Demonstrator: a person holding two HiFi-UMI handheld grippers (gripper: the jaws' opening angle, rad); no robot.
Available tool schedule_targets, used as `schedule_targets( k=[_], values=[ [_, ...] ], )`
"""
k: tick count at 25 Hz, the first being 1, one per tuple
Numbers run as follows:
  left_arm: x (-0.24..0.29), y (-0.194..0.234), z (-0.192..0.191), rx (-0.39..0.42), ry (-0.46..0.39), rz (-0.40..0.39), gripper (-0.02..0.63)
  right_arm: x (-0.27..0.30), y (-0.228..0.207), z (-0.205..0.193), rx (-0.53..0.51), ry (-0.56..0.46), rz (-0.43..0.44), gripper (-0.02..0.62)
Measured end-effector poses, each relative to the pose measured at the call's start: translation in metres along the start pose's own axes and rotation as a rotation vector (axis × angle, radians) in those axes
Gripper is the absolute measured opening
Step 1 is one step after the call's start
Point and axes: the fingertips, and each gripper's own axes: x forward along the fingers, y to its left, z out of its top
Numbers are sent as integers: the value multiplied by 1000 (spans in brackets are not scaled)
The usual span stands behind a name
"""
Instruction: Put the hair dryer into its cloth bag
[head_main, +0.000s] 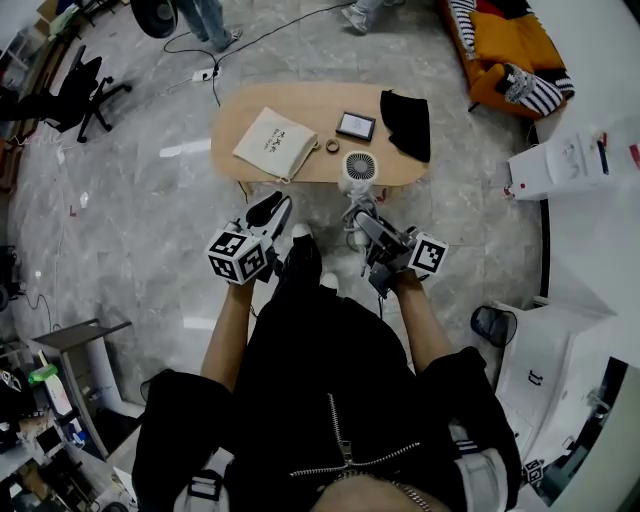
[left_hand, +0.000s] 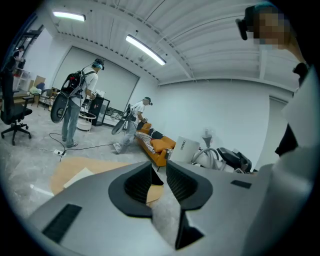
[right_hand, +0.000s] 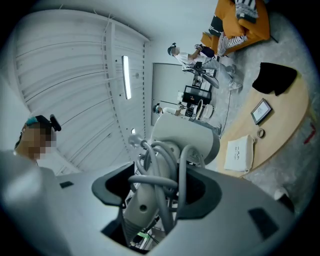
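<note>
Right hand-held gripper (right_hand: 160, 190) pinches the hair dryer (right_hand: 185, 137) by its handle; left hand-held gripper (left_hand: 159, 182) is spread, empty. Cloth bag (head_main: 275, 143) lies flat ahead of both, so bagging looks unstarted.

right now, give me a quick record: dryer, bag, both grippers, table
dryer: white hair dryer, cord wound round its handle
right gripper: shut on the dryer's handle
left gripper: open, empty
bag: cream cloth bag, flat on the oval wooden table
also on table: black cloth, small dark-framed screen
</note>
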Motion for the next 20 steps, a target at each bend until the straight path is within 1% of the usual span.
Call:
schedule_targets(
  k=[5,14,20],
  values=[
    [20,21,8,-13,13,-17,97,20,-11,13,-2,-1,-17,262],
    [63,73,39,-28,30,-49,97,77,-34,53,-3,-17,-32,262],
    [80,108,54,-27,45,-65,97,116,-46,69,-1,-22,-39,262]
  ],
)
